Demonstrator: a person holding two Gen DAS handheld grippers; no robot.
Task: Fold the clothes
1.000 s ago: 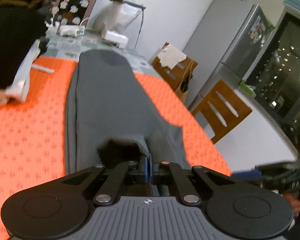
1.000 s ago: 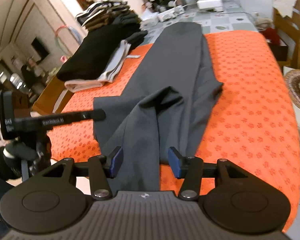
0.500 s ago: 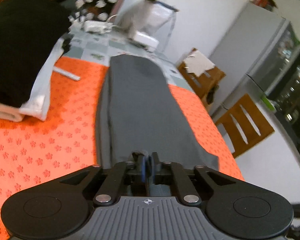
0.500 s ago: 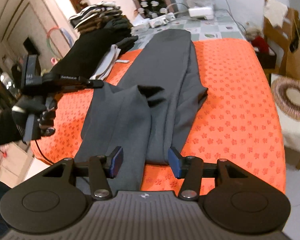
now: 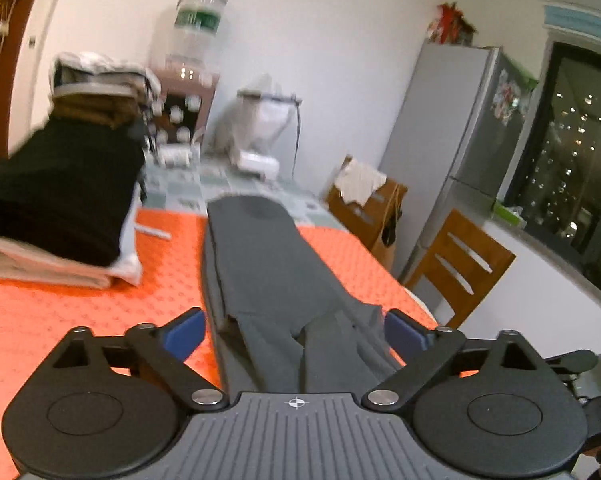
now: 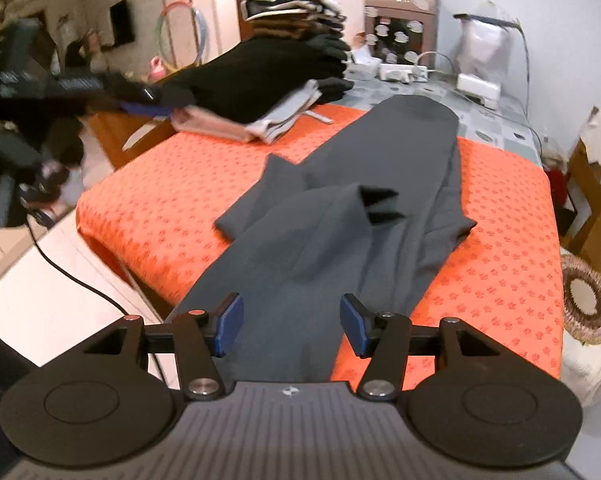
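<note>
Here both the left claw [image 5: 294,330] and right claw [image 6: 290,322] gape apart over grey trousers [image 6: 340,220] on the orange surface [image 6: 508,264]; no writing is legible.

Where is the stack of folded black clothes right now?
In the right wrist view, the stack of folded black clothes sits at the far left of the orange patterned tablecloth, left of the long grey garment.

grey trousers [image 6: 340,216] — near end hidden behind the right tongs' body | left tongs [image 6: 140,100] — motion-blurred at right view's left edge | stacked clothes [image 5: 56,184] — blurred, cut by left view's edge
</note>
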